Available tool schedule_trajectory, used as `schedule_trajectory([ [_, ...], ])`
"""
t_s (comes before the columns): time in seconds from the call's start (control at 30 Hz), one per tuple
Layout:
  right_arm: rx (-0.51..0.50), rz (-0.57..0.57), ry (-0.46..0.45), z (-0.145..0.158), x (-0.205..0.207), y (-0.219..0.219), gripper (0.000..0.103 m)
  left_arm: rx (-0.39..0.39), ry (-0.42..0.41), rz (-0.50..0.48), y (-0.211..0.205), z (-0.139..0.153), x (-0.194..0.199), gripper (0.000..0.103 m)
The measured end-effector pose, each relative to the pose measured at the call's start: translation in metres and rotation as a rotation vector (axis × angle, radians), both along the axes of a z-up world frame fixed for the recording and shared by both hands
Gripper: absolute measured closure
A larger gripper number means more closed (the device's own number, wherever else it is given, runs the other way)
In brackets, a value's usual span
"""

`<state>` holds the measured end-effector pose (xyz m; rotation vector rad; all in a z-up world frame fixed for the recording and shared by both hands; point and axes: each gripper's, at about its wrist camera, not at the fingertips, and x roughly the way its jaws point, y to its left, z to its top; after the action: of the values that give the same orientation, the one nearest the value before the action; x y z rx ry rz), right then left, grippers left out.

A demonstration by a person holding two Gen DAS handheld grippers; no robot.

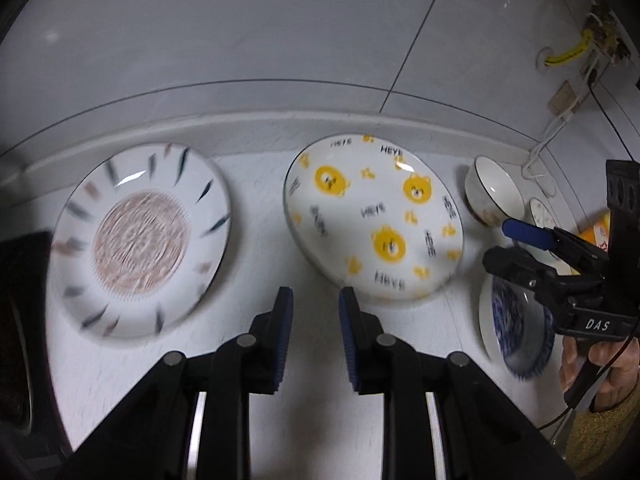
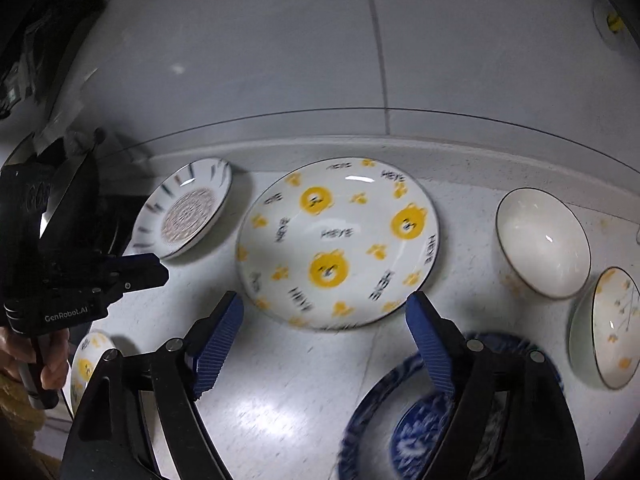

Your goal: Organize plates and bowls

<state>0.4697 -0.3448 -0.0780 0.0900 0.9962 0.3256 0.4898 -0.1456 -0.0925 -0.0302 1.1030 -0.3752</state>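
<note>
On the white counter [image 1: 260,264] lie a striped plate with a brown centre [image 1: 140,240], also in the right wrist view [image 2: 186,208], and a yellow bear plate [image 1: 374,224] [image 2: 338,242]. A blue patterned plate [image 2: 404,420] lies under the right gripper [image 2: 328,336], which is open and empty; the plate shows too in the left wrist view [image 1: 516,336]. A white bowl [image 2: 542,242] [image 1: 494,190] and a small flowered bowl [image 2: 606,326] stand at the right. The left gripper [image 1: 316,320] is open and empty, near the counter between the two plates.
A small bear dish [image 2: 86,368] sits at the left front edge. A tiled wall [image 1: 280,40] with a raised backsplash runs behind the dishes. Cables and a socket [image 1: 564,96] are at the far right. A dark object [image 1: 16,320] stands at the left.
</note>
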Motion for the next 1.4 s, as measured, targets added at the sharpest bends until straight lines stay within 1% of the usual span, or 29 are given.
schedule_trajectory([
  [0.1, -0.005, -0.027, 0.022, -0.01, 0.028, -0.012, 0.024, 0.012, 0.011, -0.007, -0.012, -0.011, 0.028, 0.08],
  [0.17, -0.005, -0.039, 0.043, -0.019, 0.044, -0.018, 0.024, 0.015, 0.016, -0.005, -0.015, -0.016, 0.04, 0.08],
  [0.23, -0.001, -0.039, 0.059, -0.025, 0.055, -0.02, 0.024, 0.036, 0.021, -0.002, -0.02, -0.022, 0.052, 0.08],
  [0.43, -0.005, -0.058, 0.125, -0.045, 0.076, -0.026, 0.024, 0.053, 0.058, -0.02, -0.031, -0.037, 0.078, 0.08],
  [0.47, -0.003, -0.06, 0.132, -0.048, 0.078, -0.026, 0.024, 0.052, 0.064, -0.013, -0.031, -0.039, 0.081, 0.078],
  [0.5, 0.0, -0.061, 0.14, -0.05, 0.079, -0.026, 0.024, 0.05, 0.059, -0.002, -0.029, -0.04, 0.084, 0.071],
  [0.53, 0.002, -0.061, 0.145, -0.051, 0.079, -0.026, 0.024, 0.047, 0.071, 0.004, -0.028, -0.042, 0.088, 0.05],
  [0.57, 0.003, -0.06, 0.151, -0.053, 0.08, -0.026, 0.024, 0.037, 0.085, 0.005, -0.027, -0.044, 0.091, 0.04],
  [0.77, 0.006, -0.052, 0.176, -0.064, 0.085, -0.024, 0.024, 0.052, 0.116, 0.011, -0.029, -0.054, 0.102, 0.039],
  [0.87, 0.01, -0.044, 0.182, -0.068, 0.087, -0.022, 0.024, 0.044, 0.146, 0.007, -0.032, -0.062, 0.109, 0.039],
  [1.0, 0.011, -0.031, 0.187, -0.071, 0.089, -0.017, 0.024, 0.036, 0.167, 0.004, -0.032, -0.071, 0.114, 0.039],
  [1.1, 0.006, -0.022, 0.191, -0.075, 0.09, -0.014, 0.024, 0.034, 0.155, -0.006, -0.036, -0.073, 0.112, 0.039],
  [1.17, 0.004, -0.022, 0.2, -0.08, 0.092, -0.012, 0.024, 0.021, 0.168, -0.021, -0.037, -0.076, 0.114, 0.039],
  [1.2, 0.003, -0.022, 0.203, -0.081, 0.092, -0.012, 0.025, 0.032, 0.161, -0.032, -0.039, -0.076, 0.113, 0.04],
  [1.3, -0.009, -0.022, 0.211, -0.086, 0.093, -0.01, 0.034, 0.064, 0.147, -0.06, -0.046, -0.079, 0.111, 0.039],
  [1.4, -0.019, -0.027, 0.204, -0.086, 0.094, -0.009, 0.039, 0.061, 0.143, -0.078, -0.052, -0.081, 0.11, 0.039],
])
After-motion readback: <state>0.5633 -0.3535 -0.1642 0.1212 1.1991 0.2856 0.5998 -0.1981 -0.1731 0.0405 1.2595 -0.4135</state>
